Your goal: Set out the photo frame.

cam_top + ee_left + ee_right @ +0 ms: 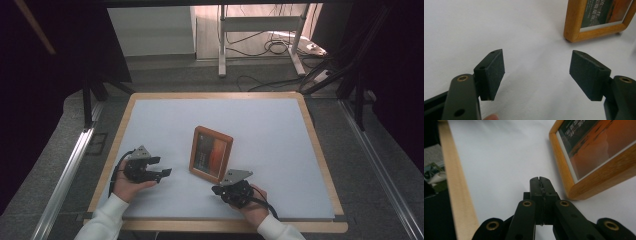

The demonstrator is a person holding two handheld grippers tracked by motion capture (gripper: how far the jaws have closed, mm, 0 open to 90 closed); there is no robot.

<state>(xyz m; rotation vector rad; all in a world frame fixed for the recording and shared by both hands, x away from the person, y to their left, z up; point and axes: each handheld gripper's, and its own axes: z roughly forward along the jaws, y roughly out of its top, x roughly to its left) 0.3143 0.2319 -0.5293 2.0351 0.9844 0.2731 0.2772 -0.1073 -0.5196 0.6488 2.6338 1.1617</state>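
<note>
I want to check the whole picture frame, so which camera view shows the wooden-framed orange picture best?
The high view: the wooden-framed orange picture appears complete on the white table, all four corners visible. The left gripper view catches just one lower corner; the right gripper view shows a close, cropped corner.

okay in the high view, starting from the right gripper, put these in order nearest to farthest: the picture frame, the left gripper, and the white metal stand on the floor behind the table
From the right gripper:
1. Picture frame, just ahead of it, near the table's middle.
2. Left gripper, across the near side, to the left.
3. White stand, on the floor beyond the table's far edge.
</note>
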